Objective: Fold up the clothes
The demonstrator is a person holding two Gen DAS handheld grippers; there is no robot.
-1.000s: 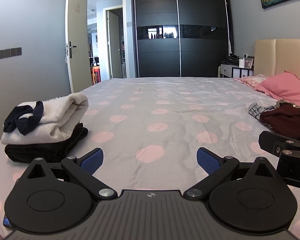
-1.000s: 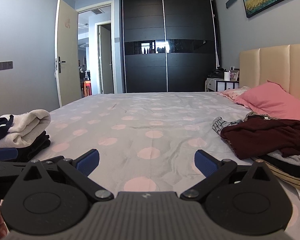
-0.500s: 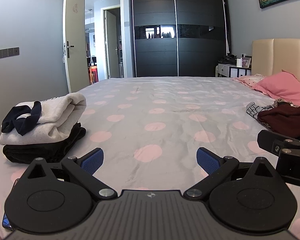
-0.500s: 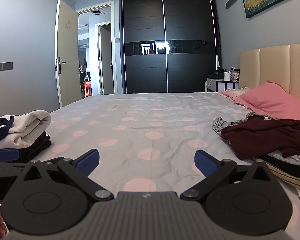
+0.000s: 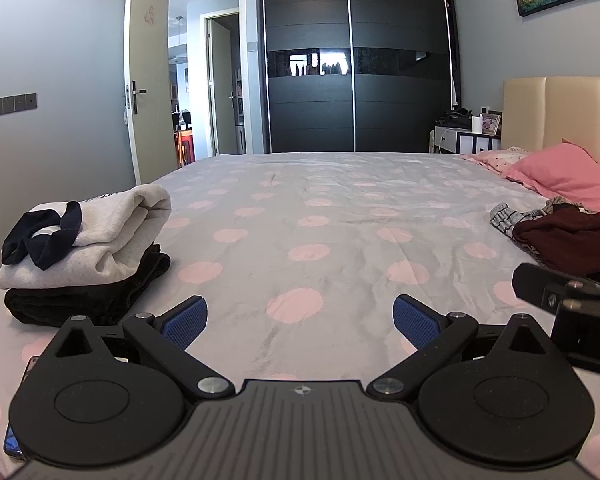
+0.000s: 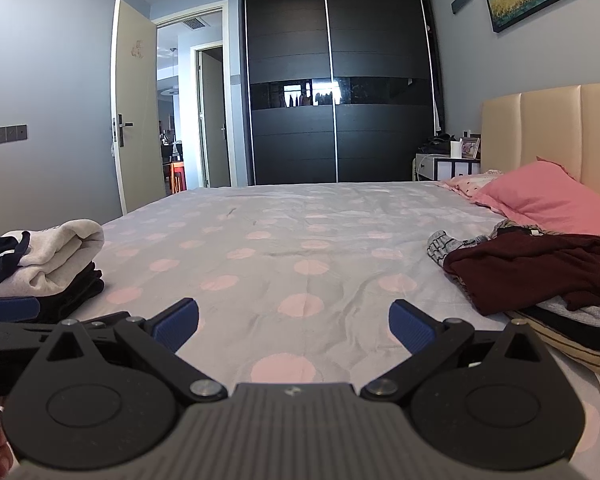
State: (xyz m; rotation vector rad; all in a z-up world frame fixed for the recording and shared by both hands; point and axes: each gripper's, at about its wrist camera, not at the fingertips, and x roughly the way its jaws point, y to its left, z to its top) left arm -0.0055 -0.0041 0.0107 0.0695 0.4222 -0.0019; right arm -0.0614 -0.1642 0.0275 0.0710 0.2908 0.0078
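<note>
there, bare bedspread between piles

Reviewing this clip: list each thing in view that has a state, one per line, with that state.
left gripper: open, empty
right gripper: open, empty
grey sweatshirt: folded, on top of the stack
black garment: folded, under the sweatshirt
maroon garment: unfolded, crumpled on the pile
bedroom door: open
wardrobe doors: shut

White letter "D" on black right claw body, rest cut off
</note>
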